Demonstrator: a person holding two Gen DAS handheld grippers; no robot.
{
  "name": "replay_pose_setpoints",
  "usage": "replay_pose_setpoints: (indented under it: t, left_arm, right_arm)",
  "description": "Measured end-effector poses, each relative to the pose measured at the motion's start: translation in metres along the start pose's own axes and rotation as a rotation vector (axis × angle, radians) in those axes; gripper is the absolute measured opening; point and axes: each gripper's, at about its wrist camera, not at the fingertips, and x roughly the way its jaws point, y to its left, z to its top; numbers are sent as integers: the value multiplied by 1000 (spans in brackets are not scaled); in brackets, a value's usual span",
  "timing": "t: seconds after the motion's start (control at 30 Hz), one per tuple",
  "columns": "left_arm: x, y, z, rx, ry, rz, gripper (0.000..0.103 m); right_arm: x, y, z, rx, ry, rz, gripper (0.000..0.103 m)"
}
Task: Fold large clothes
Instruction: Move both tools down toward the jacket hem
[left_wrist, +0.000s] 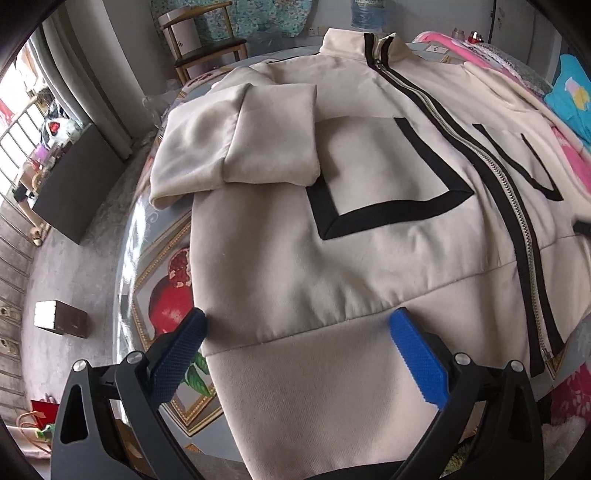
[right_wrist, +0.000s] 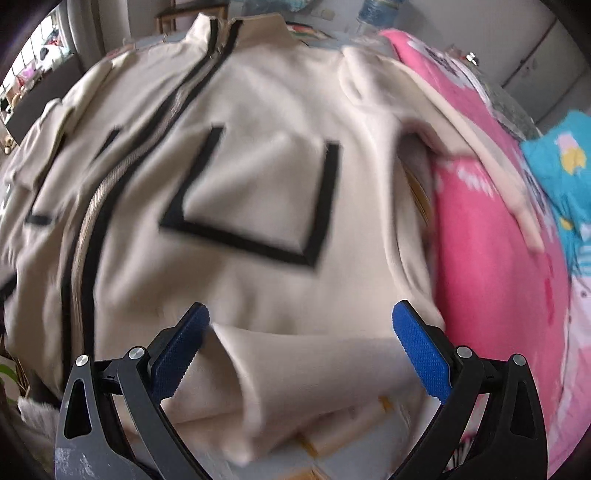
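**Cream zip jacket spread on the table, both grippers spread wide at its hem**

A round table (left_wrist: 147, 236) with a glossy pomegranate-print cover carries a cream zip-up jacket (left_wrist: 369, 258), laid front up with its collar at the far side and its ribbed hem at the near edge. To the right of the jacket lies a pink blanket (right_wrist: 491, 258), and beyond that a turquoise cloth (right_wrist: 557, 173). A wooden chair (left_wrist: 205, 48) stands far left, behind the table.

The jacket's left sleeve (left_wrist: 236, 140) is folded in across the chest, its cuff resting just beside a black-bordered pocket (left_wrist: 384, 181). The right sleeve (right_wrist: 480, 122) trails off to the right over the pink blanket. A metal zipper (left_wrist: 491, 166) with black trim runs from collar to hem.

The left gripper (left_wrist: 297, 325) hovers over the hem's left corner, jaws wide apart, holding nothing. The right gripper (right_wrist: 301, 321) is over the hem's right corner, jaws likewise wide apart, with a loose fold of hem fabric between them; that view is motion-blurred.
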Motion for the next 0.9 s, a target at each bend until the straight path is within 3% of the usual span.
replay_pose_setpoints:
  t: [0.2,0.3,0.4,0.53,0.63,0.73,0.9]
  left_arm:
    - [4,6,-1,-14,3,-57,98]
    - [5,7,-1,-21,2,-72,99]
    - [4,8,-4,-23,-8,-82,99]
    - [3,8,-5,-23,-11,-80,99]
    - [4,8,-4,-22,1,-82,99]
    - [5,9,-1,-18,19,-82,99]
    - [7,9,5,-14,56,-90,99]
  right_arm:
    - [-19,-27,-77,87,74,-58,96]
    - [-43,-39,-95,166,12,-31,96]
    - [-72,-33,-87,190,-128,46,96]
    - [-86,0,-55,121,-275,191,96]
    - [-66,37,-29,50,-264,290,96]
    - [-36,64,-11,-16,-217,319,96]
    - [-23,35,-20,51,-213,303,96]
